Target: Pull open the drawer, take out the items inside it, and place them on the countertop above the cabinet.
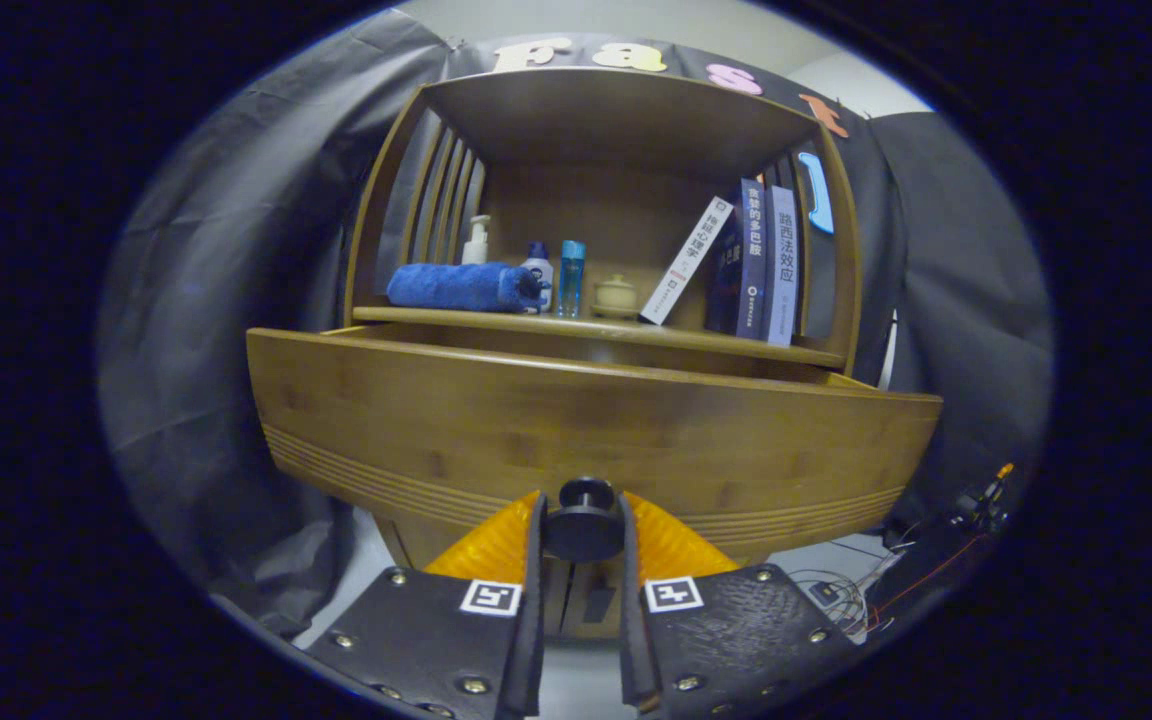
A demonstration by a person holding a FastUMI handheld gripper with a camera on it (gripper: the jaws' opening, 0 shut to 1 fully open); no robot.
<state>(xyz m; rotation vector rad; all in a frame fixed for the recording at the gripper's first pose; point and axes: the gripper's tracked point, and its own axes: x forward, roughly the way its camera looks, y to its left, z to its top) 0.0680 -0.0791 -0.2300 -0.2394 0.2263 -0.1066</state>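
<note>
1. The wooden cabinet [626, 130] is standing against the booth wall, its countertop [576, 325] carrying a rolled blue towel [461, 287] toward the left edge and upright books [761, 265] toward the right edge.
2. The drawer [586, 420] is projecting out below the countertop.
3. The gripper [582, 525] is clamping the drawer's dark round knob [584, 520], both fingers pressing its sides.

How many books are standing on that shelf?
3: a white book leaning left, then two dark blue books upright beside it; more may hide behind. The gripper holds the drawer knob.
</note>
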